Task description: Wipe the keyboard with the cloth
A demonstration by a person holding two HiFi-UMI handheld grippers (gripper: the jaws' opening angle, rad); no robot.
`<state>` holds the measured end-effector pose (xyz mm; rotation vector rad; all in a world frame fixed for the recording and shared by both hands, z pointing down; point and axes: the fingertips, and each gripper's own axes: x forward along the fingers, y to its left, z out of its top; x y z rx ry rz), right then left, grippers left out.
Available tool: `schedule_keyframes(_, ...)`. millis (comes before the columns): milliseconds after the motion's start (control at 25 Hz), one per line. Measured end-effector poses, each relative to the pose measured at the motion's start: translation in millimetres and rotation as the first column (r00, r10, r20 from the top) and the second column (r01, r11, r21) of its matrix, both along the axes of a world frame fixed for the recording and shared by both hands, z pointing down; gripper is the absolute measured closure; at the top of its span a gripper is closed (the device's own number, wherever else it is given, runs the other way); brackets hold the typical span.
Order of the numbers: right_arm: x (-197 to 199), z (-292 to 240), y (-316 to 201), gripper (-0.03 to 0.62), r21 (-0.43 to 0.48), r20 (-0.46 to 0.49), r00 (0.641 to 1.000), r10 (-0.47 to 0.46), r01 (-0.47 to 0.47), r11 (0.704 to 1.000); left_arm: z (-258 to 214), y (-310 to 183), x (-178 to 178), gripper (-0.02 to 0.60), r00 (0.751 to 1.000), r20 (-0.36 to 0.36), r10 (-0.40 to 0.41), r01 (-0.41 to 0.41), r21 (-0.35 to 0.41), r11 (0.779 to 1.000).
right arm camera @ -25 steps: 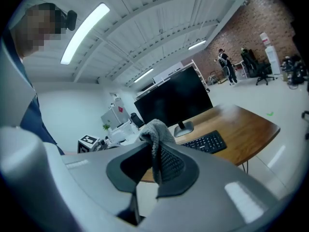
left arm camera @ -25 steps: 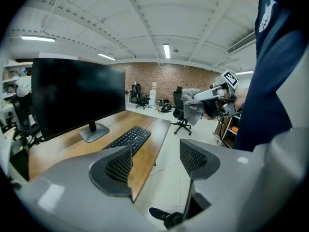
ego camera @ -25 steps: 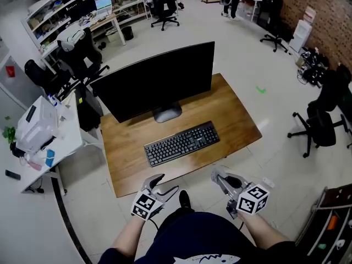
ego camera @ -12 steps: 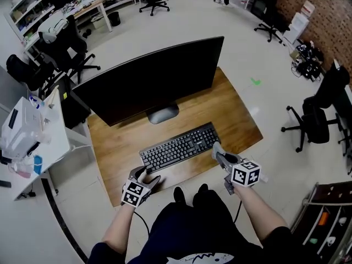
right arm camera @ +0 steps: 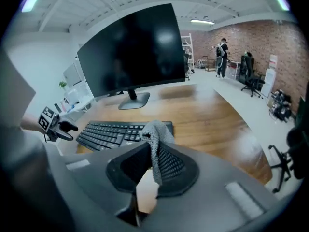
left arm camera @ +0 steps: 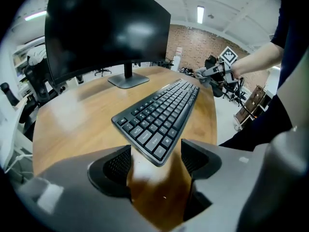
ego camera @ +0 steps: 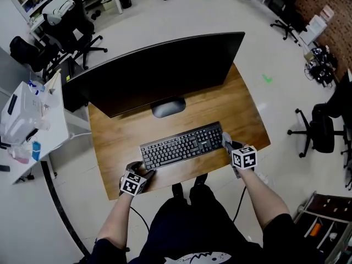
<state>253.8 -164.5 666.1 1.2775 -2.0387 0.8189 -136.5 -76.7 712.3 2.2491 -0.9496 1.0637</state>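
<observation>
— Which step was in hand at that moment?

— In my judgement, the very start: both tools were set at the keyboard [ego camera: 180,145], and the wiping itself was not yet begun. The keyboard lay slightly aslant on the desk [ego camera: 115,142], in front of the foot of the monitor [ego camera: 159,73] and near the front edge.

— What did the right gripper [right arm camera: 153,167] hold?

— It was clenched on the cloth [right arm camera: 155,132], a grey knitted piece. The cloth was pinched between the jaws, with a tuft standing up above them. This gripper was at the right end of the keyboard, just beside it. Whether the cloth touched the keys, I could not tell.

— And the left gripper [left arm camera: 155,164]?

— Its jaws stood apart and grasped nothing. The near left corner of the keyboard lay between them, low over the wood. Whether a jaw touched the edge of the keyboard was not clear to me.

— What did the next move call for?

— I think the left gripper needed to close on that corner, or to press it, so that the keyboard would not slide. Then the right one should lower the cloth onto the keys and draw it along the rows toward the left, with light pressure only.
</observation>
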Motion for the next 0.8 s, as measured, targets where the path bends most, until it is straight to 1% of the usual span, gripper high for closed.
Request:
schedule_keyframes(80, 6, 13, -9, 0.56, -0.013, -0.085, 0.996, -0.035, 0.034, 0.999, 8, 2, 2, 0.267, 1.0, 0.005, -0.001, 0.001, -0.023, 1.0)
schedule_keyframes(160, 11, 27, -14, 0.56, -0.042, -0.171, 0.983, -0.073, 0.067, 0.997, 14, 6, 7, 0.267, 1.0, 0.004, 0.007, -0.007, -0.04, 0.999)
schedule_keyframes(240, 13, 41, -15, 0.56, -0.082, -0.224, 0.969, -0.103, 0.086, 0.993, 20, 10, 11, 0.267, 1.0, 0.009, 0.026, -0.025, -0.053, 0.998)
schedule_keyframes(280, 11, 47, -14, 0.56, -0.1, -0.234, 0.966, -0.115, 0.093, 0.991, 22, 10, 12, 0.265, 0.999, 0.015, 0.033, -0.032, -0.056, 0.998)
schedule_keyframes(360, 3, 55, -12, 0.56, -0.124, -0.224, 0.966, -0.131, 0.105, 0.987, 25, 8, 12, 0.262, 0.999, 0.024, 0.039, -0.037, -0.064, 0.997)
schedule_keyframes(560, -37, 62, -2, 0.562, -0.137, -0.147, 0.98, -0.134, 0.114, 0.984, 28, 7, 11, 0.262, 0.998, 0.028, 0.051, -0.048, -0.081, 0.996)
schedule_keyframes(680, -69, 64, 7, 0.562, -0.14, -0.112, 0.977, -0.183, 0.167, 0.976, 28, 8, 11, 0.262, 0.998, 0.026, 0.057, -0.054, -0.086, 0.995)
schedule_keyframes(800, -99, 65, 14, 0.562, -0.143, -0.1, 0.967, -0.235, 0.22, 0.965, 28, 9, 11, 0.262, 0.998, 0.022, 0.06, -0.058, -0.079, 0.995)
